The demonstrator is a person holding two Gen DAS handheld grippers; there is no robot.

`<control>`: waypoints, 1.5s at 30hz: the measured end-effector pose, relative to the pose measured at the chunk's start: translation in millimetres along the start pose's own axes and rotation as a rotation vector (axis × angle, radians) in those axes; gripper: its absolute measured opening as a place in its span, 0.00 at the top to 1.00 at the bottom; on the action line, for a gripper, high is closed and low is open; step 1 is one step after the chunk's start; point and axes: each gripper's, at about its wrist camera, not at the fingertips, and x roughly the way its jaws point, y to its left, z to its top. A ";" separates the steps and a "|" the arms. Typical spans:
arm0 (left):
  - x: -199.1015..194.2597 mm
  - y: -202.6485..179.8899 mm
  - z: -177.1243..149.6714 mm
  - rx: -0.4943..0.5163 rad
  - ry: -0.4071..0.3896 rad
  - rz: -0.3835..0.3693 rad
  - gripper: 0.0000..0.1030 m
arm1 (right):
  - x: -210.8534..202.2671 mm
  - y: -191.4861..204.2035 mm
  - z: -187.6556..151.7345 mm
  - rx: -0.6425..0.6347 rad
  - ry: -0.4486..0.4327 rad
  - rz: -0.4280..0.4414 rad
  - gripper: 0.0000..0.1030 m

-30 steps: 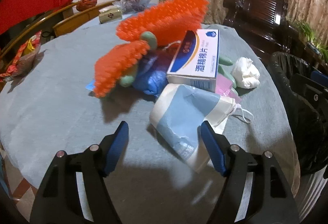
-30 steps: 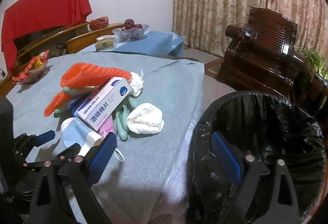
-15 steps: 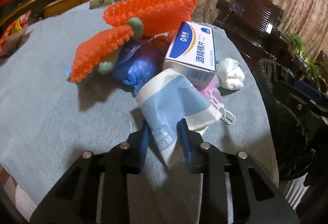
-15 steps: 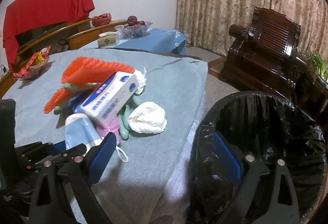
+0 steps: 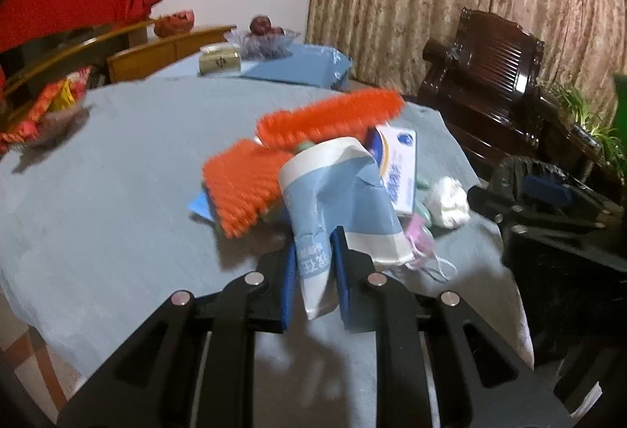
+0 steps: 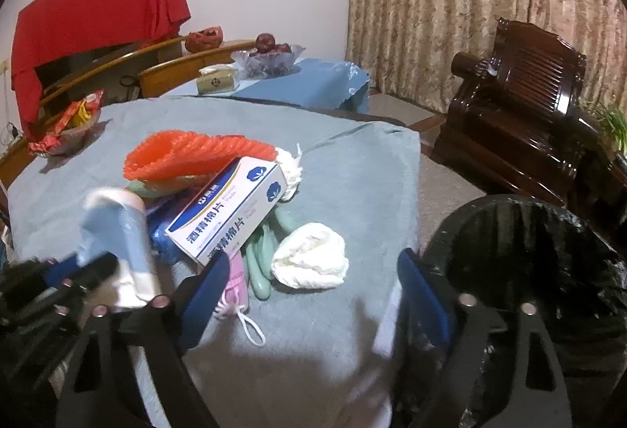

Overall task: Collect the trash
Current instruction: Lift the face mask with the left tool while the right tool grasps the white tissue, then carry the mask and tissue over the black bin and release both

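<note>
My left gripper (image 5: 313, 263) is shut on a crumpled blue-and-white paper wrapper (image 5: 345, 193) and holds it lifted above the table; the wrapper (image 6: 117, 232) also shows at the left of the right wrist view. Behind it lies a trash pile: orange foam netting (image 5: 243, 185), a white-and-blue cotton pad box (image 6: 227, 208), a white crumpled tissue (image 6: 309, 263), a pink mask (image 6: 237, 283) and green pieces (image 6: 262, 259). My right gripper (image 6: 313, 295) is open and empty, between the pile and a black-lined trash bin (image 6: 529, 263).
The round table has a grey-blue cloth (image 6: 352, 173). A red snack basket (image 6: 66, 126) sits at its far left. A dark wooden armchair (image 6: 521, 107) stands right of the table. A side table holds a fruit bowl (image 6: 268, 56) and tissue box (image 6: 217, 79).
My left gripper closed on the blue-and-white wrapper and lifted it off the table. My right gripper stayed open near the bin and barely moved.
</note>
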 end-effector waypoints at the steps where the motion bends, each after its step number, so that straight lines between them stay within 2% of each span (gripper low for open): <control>1: -0.2 0.8 2.5 0.001 -0.007 0.002 0.84 | 5.1 0.5 1.3 -0.003 0.008 -0.002 0.25; 6: 3.5 -0.2 13.1 0.015 -0.032 0.012 0.84 | 26.8 -0.1 4.7 -0.006 0.037 -0.011 0.33; 13: 10.2 -2.8 16.0 0.032 -0.031 0.007 0.84 | 50.8 3.3 1.2 -0.033 0.097 -0.015 0.34; 17: 12.9 -1.7 14.8 0.038 -0.022 0.005 0.84 | 62.4 5.7 -5.5 -0.044 0.139 0.001 0.41; 22: 12.0 -1.8 15.6 0.043 -0.022 0.003 0.84 | 59.2 2.7 -7.8 -0.030 0.138 0.045 0.55; 24: 11.3 -2.8 16.2 0.046 -0.025 0.000 0.84 | 53.3 -0.4 -6.4 -0.024 0.132 0.060 0.64; 36: -16.3 -18.8 20.0 0.067 -0.066 -0.044 0.84 | -22.4 -21.2 9.8 0.056 -0.006 0.105 0.65; 45: -30.0 -68.0 34.3 0.127 -0.104 -0.138 0.84 | -75.3 -65.9 15.3 0.097 -0.097 0.028 0.65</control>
